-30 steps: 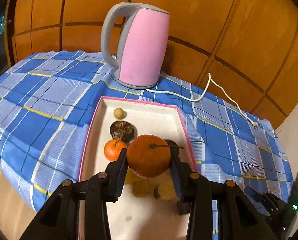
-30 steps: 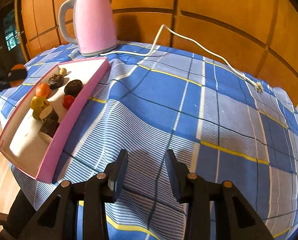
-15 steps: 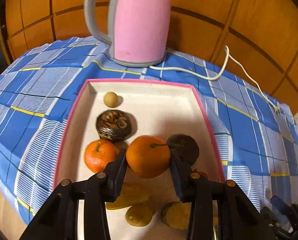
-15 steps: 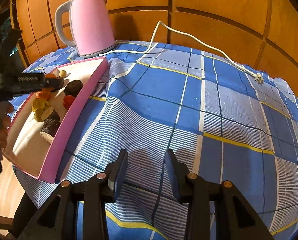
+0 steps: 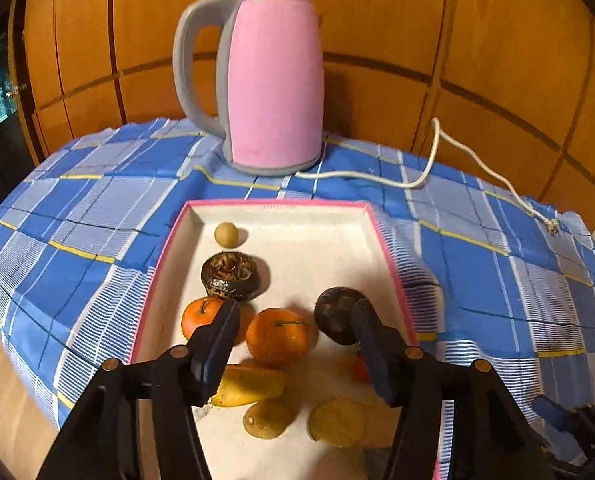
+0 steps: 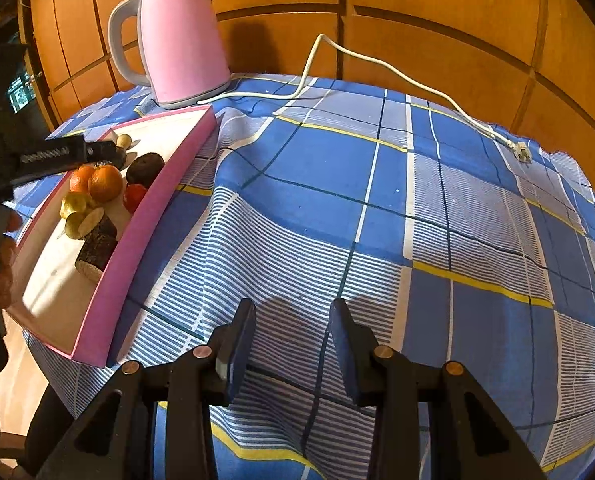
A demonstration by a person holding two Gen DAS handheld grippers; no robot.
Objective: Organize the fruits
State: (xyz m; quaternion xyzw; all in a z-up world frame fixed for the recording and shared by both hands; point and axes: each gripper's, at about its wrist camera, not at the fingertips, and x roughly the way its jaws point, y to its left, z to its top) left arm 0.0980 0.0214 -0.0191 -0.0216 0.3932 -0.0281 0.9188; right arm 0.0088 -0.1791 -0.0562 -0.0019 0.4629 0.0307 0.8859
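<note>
- The worktop (image 6: 377, 208) under its blue checked cloth carries a pink kettle (image 5: 273, 84) and, in front of it, a pink-rimmed tray (image 5: 381, 236) whose long axis runs away from the left camera toward the kettle.
- Left hand-held gripper (image 5: 293, 332): fingers spread wide above the tray, holding nothing.
- Right hand-held gripper (image 6: 293, 340): fingers apart over bare cloth.
- The orange (image 5: 277, 336) sits in the tray between a smaller orange (image 5: 201, 318) and a dark fruit (image 5: 337, 316), stem pointing right.
</note>
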